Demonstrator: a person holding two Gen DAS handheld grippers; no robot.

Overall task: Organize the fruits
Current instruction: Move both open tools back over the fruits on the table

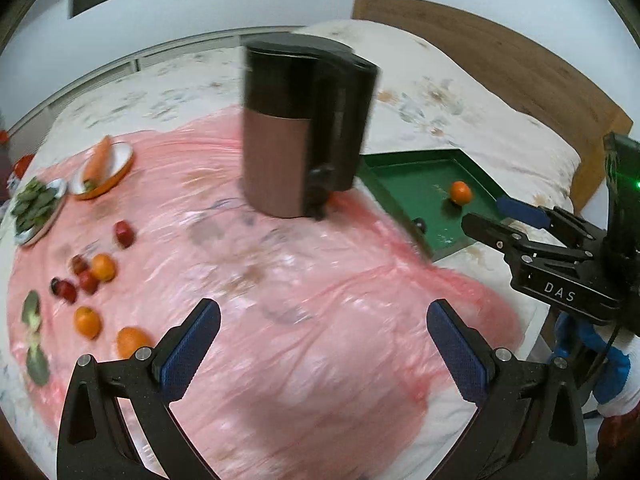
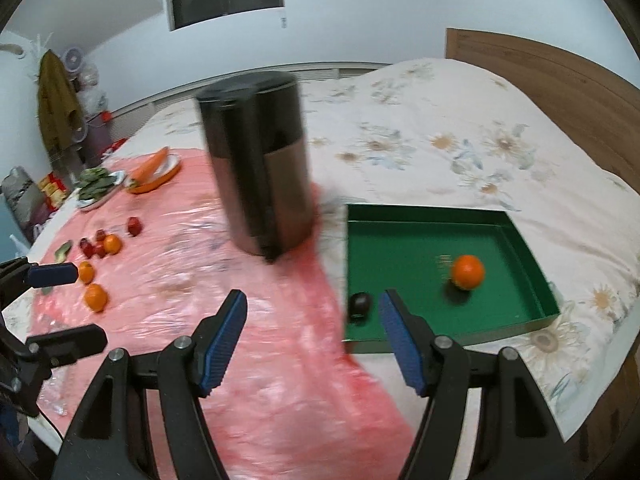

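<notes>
tall canister (image 2: 260,164) stands between loose fruit (image 2: 96,297) and tray (image 2: 532,272).

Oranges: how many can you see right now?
4. One orange in the green tray; three on the pink sheet. The juicer may hide more.

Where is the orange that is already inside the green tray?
In the right wrist view, the orange lies on the floor of the green tray, toward its right side. A small dark fruit sits apart from it, near the tray's front left corner.

White walls (image 2: 360,12), wooden headboard (image 2: 560,92), floral bedspread (image 2: 440,148)
</notes>
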